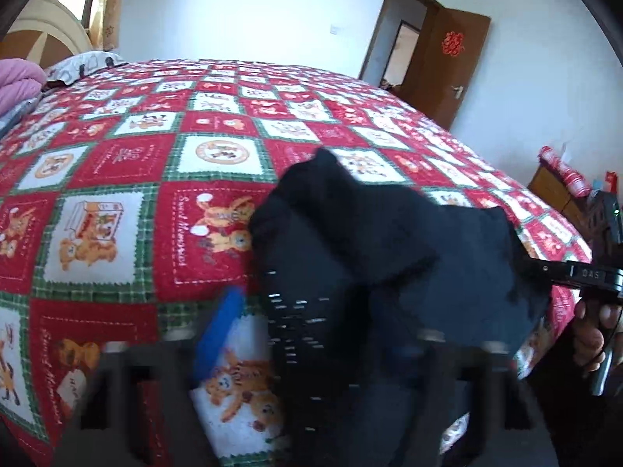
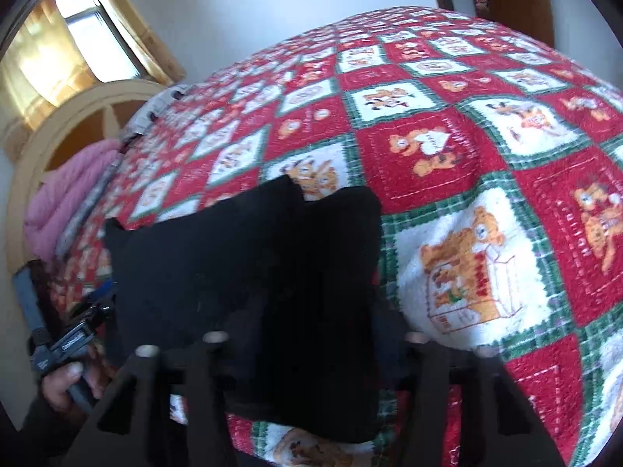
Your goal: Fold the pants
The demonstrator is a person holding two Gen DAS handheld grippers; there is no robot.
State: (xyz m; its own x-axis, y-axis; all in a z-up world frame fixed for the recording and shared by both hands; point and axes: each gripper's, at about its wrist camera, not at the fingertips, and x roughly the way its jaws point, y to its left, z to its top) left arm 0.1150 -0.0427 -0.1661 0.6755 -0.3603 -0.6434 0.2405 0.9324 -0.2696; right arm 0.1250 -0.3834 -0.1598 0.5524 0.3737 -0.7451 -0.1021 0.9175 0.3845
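Black pants point(image 1: 389, 241) hang bunched over the near edge of a bed with a red, white and green checked bear quilt point(image 1: 128, 171). In the left wrist view my left gripper point(image 1: 311, 334) is blurred; one blue finger point(image 1: 220, 330) shows left of the cloth, the other is hidden behind it. The right gripper point(image 1: 545, 272) reaches in from the right and its tip meets the pants' right edge. In the right wrist view the pants point(image 2: 249, 272) cover my right gripper point(image 2: 311, 350), and the left gripper point(image 2: 105, 303) touches their left edge.
A pink blanket point(image 2: 62, 210) and a pillow point(image 1: 85, 64) lie by the beige headboard point(image 2: 97, 116). A window point(image 2: 89, 39) is behind it. A brown door point(image 1: 444, 62) stands open at the far right. A low cabinet point(image 1: 560, 190) with red items sits beside the bed.
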